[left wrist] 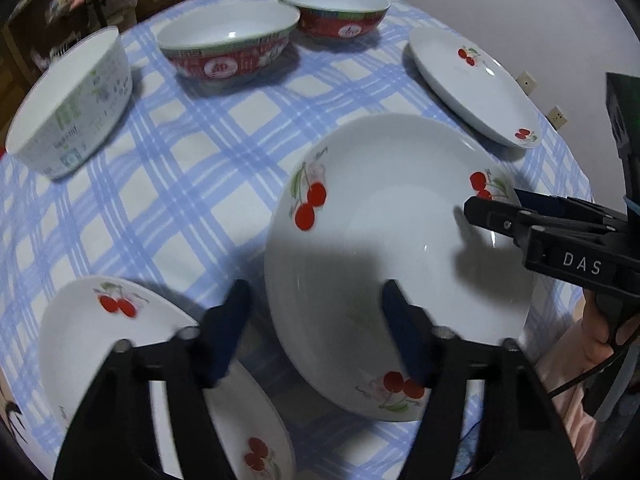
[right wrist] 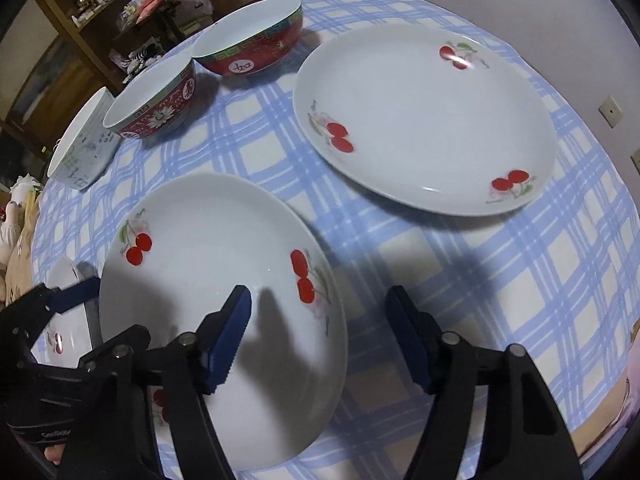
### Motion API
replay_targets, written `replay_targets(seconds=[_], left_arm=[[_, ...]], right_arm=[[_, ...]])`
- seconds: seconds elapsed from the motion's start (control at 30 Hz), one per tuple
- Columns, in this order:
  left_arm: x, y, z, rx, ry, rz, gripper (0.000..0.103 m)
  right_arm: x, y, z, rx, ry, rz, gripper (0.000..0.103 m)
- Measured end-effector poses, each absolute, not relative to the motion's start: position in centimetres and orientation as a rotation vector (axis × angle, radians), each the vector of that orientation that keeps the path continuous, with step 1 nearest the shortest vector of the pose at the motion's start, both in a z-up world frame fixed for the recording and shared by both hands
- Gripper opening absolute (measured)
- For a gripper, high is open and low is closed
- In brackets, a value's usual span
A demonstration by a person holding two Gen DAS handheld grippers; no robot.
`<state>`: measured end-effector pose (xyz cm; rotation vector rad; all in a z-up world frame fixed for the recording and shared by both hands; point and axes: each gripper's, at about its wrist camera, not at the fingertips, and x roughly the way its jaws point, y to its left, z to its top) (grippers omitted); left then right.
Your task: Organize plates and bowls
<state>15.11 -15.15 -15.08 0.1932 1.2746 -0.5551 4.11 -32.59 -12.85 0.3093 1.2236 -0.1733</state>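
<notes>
Three cherry plates (right wrist: 224, 280) (right wrist: 424, 120) (left wrist: 120, 360) are lying upright around the middle plate; two red bowls (left wrist: 228, 48) (left wrist: 332, 8) and a white bowl (left wrist: 72, 104) are sitting behind it.

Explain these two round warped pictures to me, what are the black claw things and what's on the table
The black claws are two hand-held grippers; a person holds one in each hand. Each carries a fisheye camera looking along its fingers, hence the warping. One picture is from the left gripper, the other from the right gripper. Both are open and hold nothing. The right gripper straddles the rim of the middle cherry plate.

On the blue checked tablecloth lie three white plates with cherries: that middle one, a far cherry plate and a near cherry plate. Behind stand two red bowls and a white printed bowl.
</notes>
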Motion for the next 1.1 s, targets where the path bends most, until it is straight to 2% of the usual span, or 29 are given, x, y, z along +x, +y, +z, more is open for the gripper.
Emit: replay_targets(seconds=[0.17,0.2,0.23,0.27,0.37,0.7,0.87,1.1], left_arm=[[15.3,-14.8,-15.5,0.161,1.285,-0.522,0.031],[15.3,-14.7,-15.5,0.157,1.289,-0.518,0.03],[15.3,-14.7,-15.5,0.158,1.289,-0.512,0.025],[15.3,-14.6,-15.5,0.161,1.288,-0.508,0.025],[15.2,-14.6,-15.5,0.196,1.299,-0.544,0.025],[15.1,-12.7,-15.0,0.088,1.292,-0.544,0.018],[14.2,-12.3,-14.3,0.15,1.248,-0.534,0.013],[14.2,-12.0,-14.3,0.12,1.265,-0.538,0.012]], right_arm=[[4.0,-33.1,-12.9,0.32,1.227,-0.194,0.057],[3.9,-33.2,-12.9,0.328,1.224,-0.196,0.054],[3.8,-33.3,-12.9,0.333,1.221,-0.198,0.046],[3.8,-33.5,-12.8,0.339,1.218,-0.197,0.037],[3.8,-33.4,-12.8,0.351,1.208,-0.173,0.021],[3.4,-33.6,-12.5,0.386,1.181,-0.157,0.018],[2.9,-33.9,-11.6,0.397,1.13,-0.166,0.015],[2.8,-33.9,-11.2,0.407,1.115,-0.149,0.015]])
